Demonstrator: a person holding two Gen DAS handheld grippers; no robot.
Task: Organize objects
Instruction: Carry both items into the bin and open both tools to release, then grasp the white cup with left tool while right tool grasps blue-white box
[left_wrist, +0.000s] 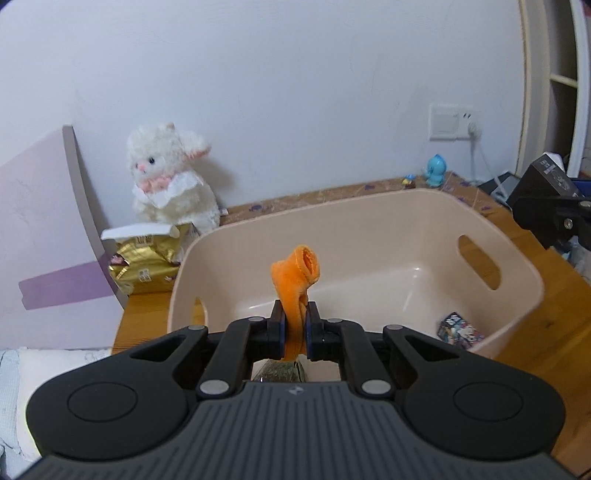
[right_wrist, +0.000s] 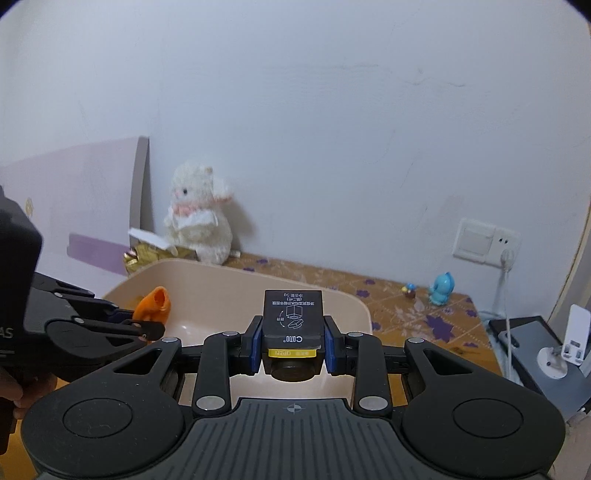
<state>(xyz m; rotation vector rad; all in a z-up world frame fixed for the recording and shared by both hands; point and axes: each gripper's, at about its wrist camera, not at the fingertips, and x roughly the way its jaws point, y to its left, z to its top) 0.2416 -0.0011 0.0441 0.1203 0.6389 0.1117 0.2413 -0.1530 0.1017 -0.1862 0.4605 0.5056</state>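
My left gripper (left_wrist: 294, 326) is shut on an orange plush toy (left_wrist: 297, 275) and holds it over the near part of a beige plastic basket (left_wrist: 517, 291). A small printed box (left_wrist: 460, 329) lies in the basket's right corner. My right gripper (right_wrist: 293, 345) is shut on a black box (right_wrist: 293, 314) with a yellow strip and holds it above the basket's near rim (right_wrist: 354, 301). The left gripper with the orange toy (right_wrist: 153, 302) shows at the left in the right wrist view. The right gripper's body (left_wrist: 550, 199) shows at the right edge in the left wrist view.
A white plush rabbit (left_wrist: 170, 173) sits against the wall beside a gold packet (left_wrist: 144, 266). A blue figurine (left_wrist: 436, 170) and a tiny toy (left_wrist: 408, 181) stand at the table's back right. A wall socket with a plug (left_wrist: 456, 122) and a cable are there. A pink board (left_wrist: 48, 236) leans at left.
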